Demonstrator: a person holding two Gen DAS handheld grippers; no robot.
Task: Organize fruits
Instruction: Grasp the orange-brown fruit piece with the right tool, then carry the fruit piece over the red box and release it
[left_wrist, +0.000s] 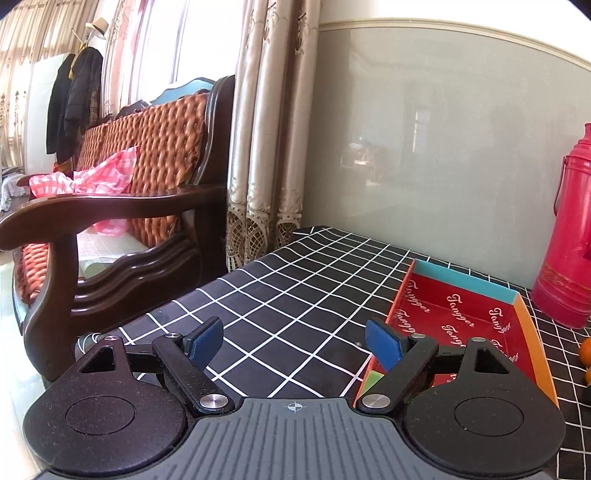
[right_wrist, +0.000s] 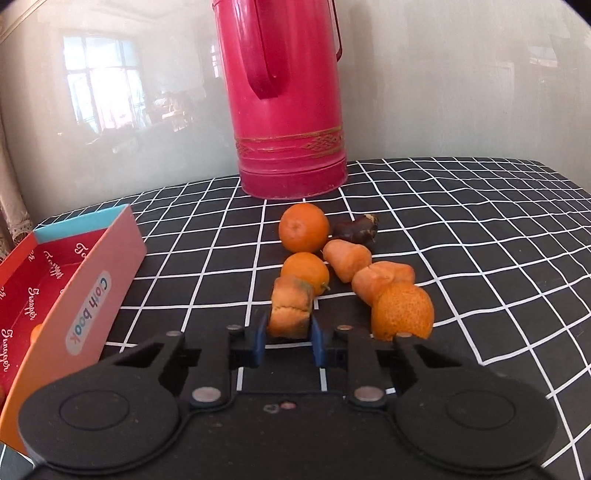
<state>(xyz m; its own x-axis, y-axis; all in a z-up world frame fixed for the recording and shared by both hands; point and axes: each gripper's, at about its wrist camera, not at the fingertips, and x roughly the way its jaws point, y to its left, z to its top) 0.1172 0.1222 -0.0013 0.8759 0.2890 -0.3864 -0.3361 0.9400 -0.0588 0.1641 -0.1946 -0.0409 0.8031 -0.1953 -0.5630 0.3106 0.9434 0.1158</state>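
Clamped between the blue pads of the right gripper (right_wrist: 289, 341) is a squarish, browned orange piece of fruit (right_wrist: 290, 309), which sits at the near end of the fruit pile on the table (right_wrist: 480, 229). The jaws have closed on it and the pads press both its sides, so the step in hand looks like the pick-up of one fruit for the box.

Largest on the table, a red thermos (right_wrist: 286, 99) stands at the back edge against the glossy wall. An open red-lined box (right_wrist: 107, 266), printed "Cloth book" on its pink outer side, lies towards the left side of the table, well apart from the pile. The left gripper (left_wrist: 295, 341) hovers empty beside the near corner of the box (left_wrist: 461, 314), its jaws wide apart over the checked cloth.

Behind the held piece lie two whole tangerines (right_wrist: 303, 232), two peeled orange lumps (right_wrist: 347, 262), a rough-skinned orange (right_wrist: 402, 312) just right of the gripper, and a small dark fruit (right_wrist: 360, 229).

The next move probably calls for a lift clear of the neighbouring tangerine, which touches the held piece, then a carry left over the box's raised side. Open cloth between pile and box gives free room; the thermos is the only tall thing nearby.
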